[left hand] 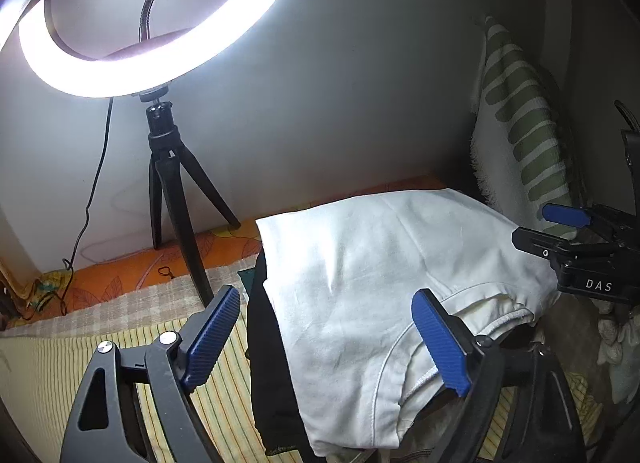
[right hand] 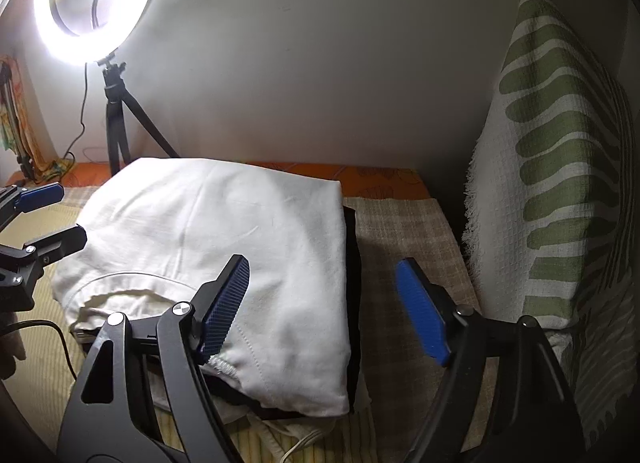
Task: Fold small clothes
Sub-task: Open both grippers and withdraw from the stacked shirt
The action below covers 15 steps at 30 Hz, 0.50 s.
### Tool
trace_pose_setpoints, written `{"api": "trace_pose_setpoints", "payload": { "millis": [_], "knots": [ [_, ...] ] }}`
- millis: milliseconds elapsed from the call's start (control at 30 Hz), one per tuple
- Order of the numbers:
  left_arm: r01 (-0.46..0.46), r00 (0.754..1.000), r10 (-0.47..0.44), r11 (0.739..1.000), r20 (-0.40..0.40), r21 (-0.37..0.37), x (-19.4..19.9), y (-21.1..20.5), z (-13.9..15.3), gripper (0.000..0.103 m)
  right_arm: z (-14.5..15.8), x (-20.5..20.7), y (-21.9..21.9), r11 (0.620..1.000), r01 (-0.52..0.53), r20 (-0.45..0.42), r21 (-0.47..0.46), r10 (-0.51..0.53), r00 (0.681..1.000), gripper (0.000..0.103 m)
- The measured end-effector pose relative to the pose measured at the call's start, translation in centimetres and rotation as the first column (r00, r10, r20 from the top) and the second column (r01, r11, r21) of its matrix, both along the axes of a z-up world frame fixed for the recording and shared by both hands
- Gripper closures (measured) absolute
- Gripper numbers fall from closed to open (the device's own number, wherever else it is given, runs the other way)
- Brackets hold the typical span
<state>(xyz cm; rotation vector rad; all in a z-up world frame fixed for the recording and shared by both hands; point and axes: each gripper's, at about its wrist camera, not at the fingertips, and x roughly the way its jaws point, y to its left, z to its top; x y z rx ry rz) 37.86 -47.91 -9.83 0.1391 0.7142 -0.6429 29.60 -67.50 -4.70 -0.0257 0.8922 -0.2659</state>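
A folded white garment (left hand: 360,275) lies on top of a dark garment (left hand: 266,375) on the bed, forming a small pile. In the right wrist view the white garment (right hand: 224,247) fills the middle, with the dark one (right hand: 354,303) showing along its right edge. My left gripper (left hand: 328,339) is open and empty, its blue pads either side of the pile's near left part. My right gripper (right hand: 324,311) is open and empty over the pile's right edge. Each gripper shows in the other's view: the right gripper (left hand: 560,225) at the right, the left gripper (right hand: 52,211) at the left.
A lit ring light (left hand: 152,23) on a black tripod (left hand: 176,199) stands on the bed at the back left, its cable (left hand: 92,191) trailing down. A green-and-white patterned cushion (right hand: 560,167) leans against the wall at the right. Striped and checked sheets (right hand: 404,247) cover the bed.
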Motion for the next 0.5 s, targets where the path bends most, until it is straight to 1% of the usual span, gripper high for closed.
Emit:
{"api": "trace_pose_setpoints", "payload": {
  "millis": [100, 167, 200, 333, 500],
  "knots": [
    [-0.009, 1.000, 0.009, 1.000, 0.000, 0.024, -0.7, 0.3, 0.7, 0.006, 0.7, -0.5, 0.7, 1.000, 0.001, -0.007, -0.006, -0.001, 1.000, 0.024],
    [-0.013, 1.000, 0.013, 1.000, 0.014, 0.021, -1.4, 0.9, 1.4, 0.004, 1.3, -1.0, 1.4, 1.000, -0.008, 0.001, -0.011, 0.008, 1.000, 0.024],
    [-0.012, 1.000, 0.011, 1.000, 0.019, 0.015, -1.6, 1.2, 1.7, 0.002, 1.6, -1.3, 1.8, 1.000, -0.011, 0.008, -0.014, 0.011, 1.000, 0.022],
    [-0.012, 0.999, 0.012, 1.000, 0.032, -0.003, -3.0, 2.6, 3.2, 0.001, 2.8, -2.2, 2.8, 1.000, -0.011, 0.027, -0.020, 0.011, 1.000, 0.020],
    [-0.007, 0.999, 0.009, 1.000, 0.054, -0.026, -4.9, 4.2, 5.1, 0.001, 5.1, -3.7, 4.0, 1.000, -0.009, 0.069, -0.014, 0.010, 0.998, 0.019]
  ]
}}
